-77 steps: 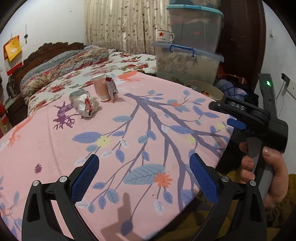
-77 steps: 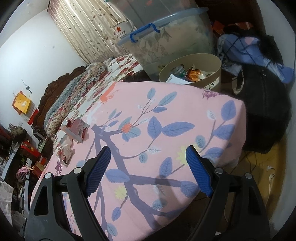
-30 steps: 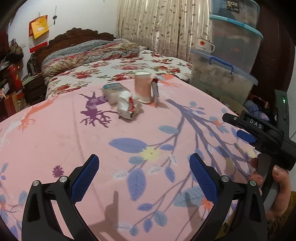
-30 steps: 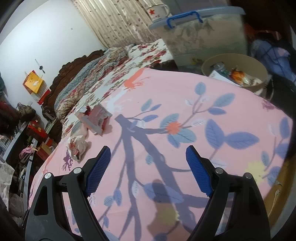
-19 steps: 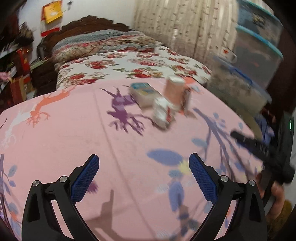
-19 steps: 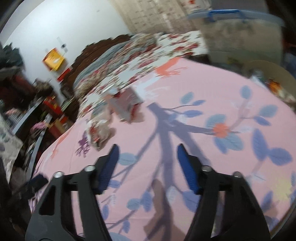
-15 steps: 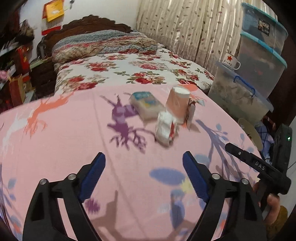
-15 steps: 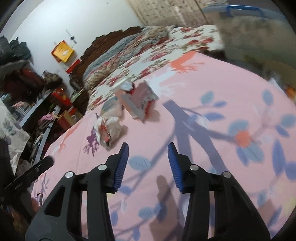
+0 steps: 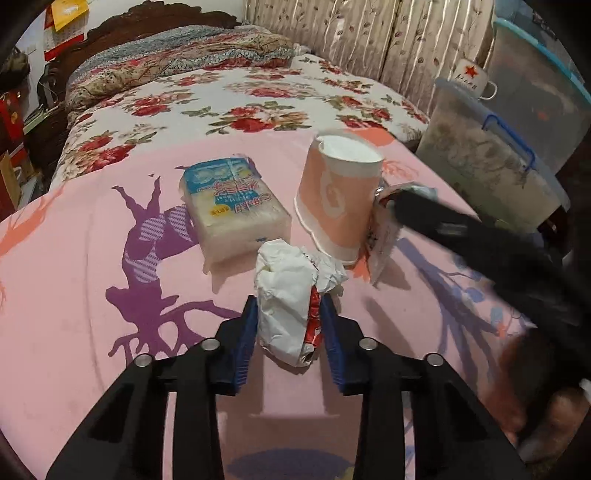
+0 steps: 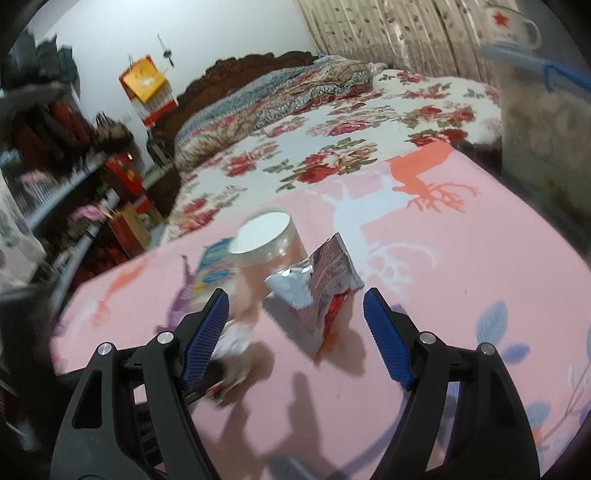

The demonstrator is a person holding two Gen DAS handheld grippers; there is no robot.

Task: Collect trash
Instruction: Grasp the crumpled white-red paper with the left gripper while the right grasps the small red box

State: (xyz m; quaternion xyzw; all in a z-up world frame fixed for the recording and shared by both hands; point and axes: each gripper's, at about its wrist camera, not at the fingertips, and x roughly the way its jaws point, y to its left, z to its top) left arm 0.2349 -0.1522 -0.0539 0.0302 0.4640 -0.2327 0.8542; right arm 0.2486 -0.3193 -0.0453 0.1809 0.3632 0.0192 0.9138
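Pink leaf-print worktop at the foot of a floral bed; curtain behind, stacked storage boxes at 2 o'clock with a star mug on one lid.

Only in the left wrist view: left tool narrowing on the crumpled wrapper, blue pads against both its sides, wrapper resting on the worktop. Tissue pack at 11 o'clock from the wrapper, upturned paper cup at 1 o'clock, both sharp. Blurred hand at 4 o'clock.

Only in the right wrist view: right tool spreading, jaws wide, snack packet between the tips, untouched by either pad and leaning just beside the cup. Cluttered shelves at 9 o'clock. Wrapper here largely hidden behind the left finger, smeared by motion.

Cup and right tool's dark finger crossing in front of the packet in the left view.

Against half a second ago: left jaws far narrower and wrapper now between them instead of well ahead; right jaws wider, packet much closer.
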